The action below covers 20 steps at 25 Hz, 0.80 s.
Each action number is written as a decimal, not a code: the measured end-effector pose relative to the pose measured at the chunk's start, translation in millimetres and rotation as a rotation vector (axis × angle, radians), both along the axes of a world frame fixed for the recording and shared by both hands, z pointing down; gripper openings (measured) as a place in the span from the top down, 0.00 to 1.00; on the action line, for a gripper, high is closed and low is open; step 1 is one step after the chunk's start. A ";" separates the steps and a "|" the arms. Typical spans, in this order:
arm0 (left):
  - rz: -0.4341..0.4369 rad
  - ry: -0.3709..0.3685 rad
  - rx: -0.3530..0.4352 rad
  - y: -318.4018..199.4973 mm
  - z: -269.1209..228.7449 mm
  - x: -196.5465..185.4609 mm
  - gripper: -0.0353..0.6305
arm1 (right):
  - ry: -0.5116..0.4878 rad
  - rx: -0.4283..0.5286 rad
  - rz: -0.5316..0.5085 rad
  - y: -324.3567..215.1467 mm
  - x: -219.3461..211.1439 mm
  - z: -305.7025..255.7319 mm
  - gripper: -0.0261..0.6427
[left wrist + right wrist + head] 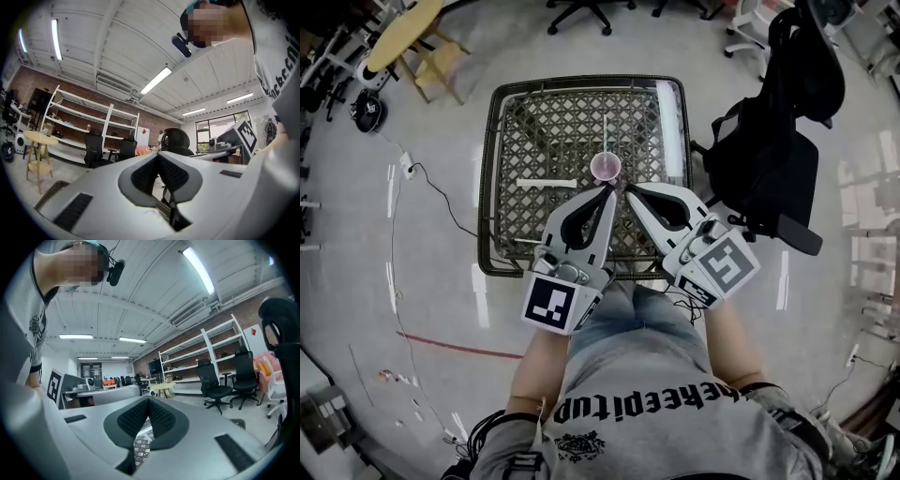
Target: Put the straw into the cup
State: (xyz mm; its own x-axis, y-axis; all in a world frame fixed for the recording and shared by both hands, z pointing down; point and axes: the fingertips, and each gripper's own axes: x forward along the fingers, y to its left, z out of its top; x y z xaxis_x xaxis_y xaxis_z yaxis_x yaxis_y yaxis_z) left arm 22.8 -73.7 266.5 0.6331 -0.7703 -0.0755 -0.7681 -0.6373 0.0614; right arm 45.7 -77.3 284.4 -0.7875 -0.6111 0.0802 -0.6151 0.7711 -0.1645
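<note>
A small pink cup point(606, 167) stands on the lattice table point(517, 112), near its middle. A thin white straw point(605, 133) runs straight away from the cup's far rim; I cannot tell whether it stands in the cup or lies behind it. A flat white strip point(546, 183) lies to the cup's left. My left gripper point(608, 191) and right gripper point(629, 191) point at the cup from the near side, tips just short of it, both shut and empty. In the left gripper view point(158, 156) and the right gripper view point(149, 401) the pads meet, and neither cup nor straw shows.
A black office chair point(806, 66) with a dark bag point(764, 173) stands close to the table's right edge. A wooden stool point(427, 52) is at the far left. A cable point(441, 197) trails on the floor left of the table.
</note>
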 end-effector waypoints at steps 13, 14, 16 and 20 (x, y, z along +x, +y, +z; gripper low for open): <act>0.007 -0.036 0.016 26.0 -15.6 9.2 0.89 | -0.007 0.041 0.011 21.5 8.0 -23.6 0.95; 0.006 -0.033 0.014 27.5 -16.2 8.3 0.89 | -0.006 0.044 0.009 23.4 7.0 -24.5 0.95; 0.004 -0.027 0.010 30.1 -18.5 5.6 0.89 | -0.008 0.052 0.009 26.7 4.8 -28.6 0.95; 0.006 -0.022 0.013 31.9 -24.3 3.9 0.89 | -0.008 0.063 0.015 28.4 4.3 -35.5 0.95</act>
State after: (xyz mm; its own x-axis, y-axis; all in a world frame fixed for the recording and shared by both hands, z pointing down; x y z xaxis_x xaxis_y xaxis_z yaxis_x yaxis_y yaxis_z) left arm 26.6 -41.8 242.2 0.6395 -0.7655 -0.0717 -0.7652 -0.6427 0.0366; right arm 50.0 -48.9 248.9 -0.7785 -0.6266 0.0349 -0.6257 0.7706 -0.1213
